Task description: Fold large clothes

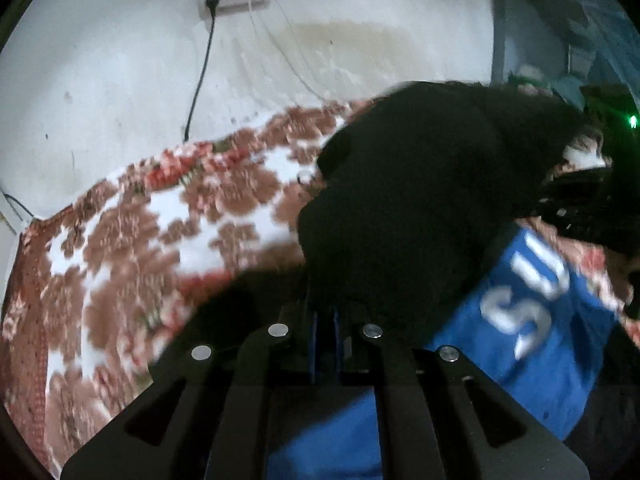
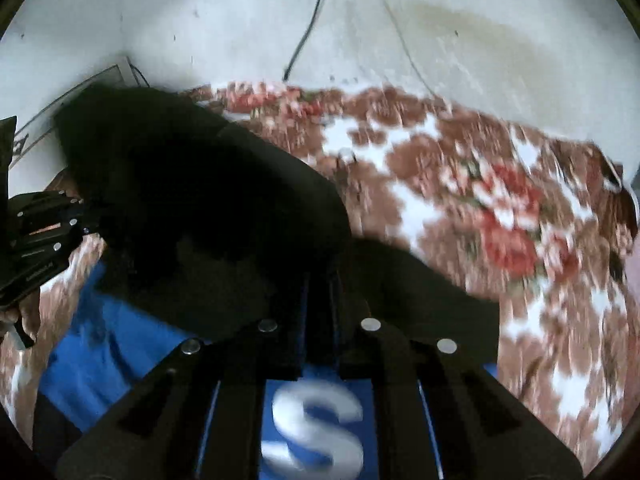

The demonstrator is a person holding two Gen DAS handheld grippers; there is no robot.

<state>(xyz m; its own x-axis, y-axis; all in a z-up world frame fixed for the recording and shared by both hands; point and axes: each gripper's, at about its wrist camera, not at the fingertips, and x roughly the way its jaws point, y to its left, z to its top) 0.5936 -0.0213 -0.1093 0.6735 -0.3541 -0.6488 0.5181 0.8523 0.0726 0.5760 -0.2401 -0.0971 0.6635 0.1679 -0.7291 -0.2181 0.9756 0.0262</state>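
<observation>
Left gripper (image 1: 325, 316): jaws pinched tight on the black part of the garment (image 1: 424, 184), cloth bunched up right in front of the lens.
Right gripper (image 2: 318, 280): clamped down too, black fabric caught between its fingers, the fold draped across the view.
Garment: a big black-and-blue piece, lifted at the black end; the blue panel with white lettering (image 1: 520, 312) lies on the floral blanket (image 1: 132, 240) below, towards the near edge.
Step in hand: looks like a two-handed fold, carrying the black end over the blue.
Other view: the left gripper shows at the right camera's left side (image 2: 48, 236), beside the raised cloth.
Risk: both views are smeared; a thin pinch could slip, dropping one corner and skewing the fold.
Risk two: uneven hands would twist the fold line or drag the blue panel across the blanket.
</observation>
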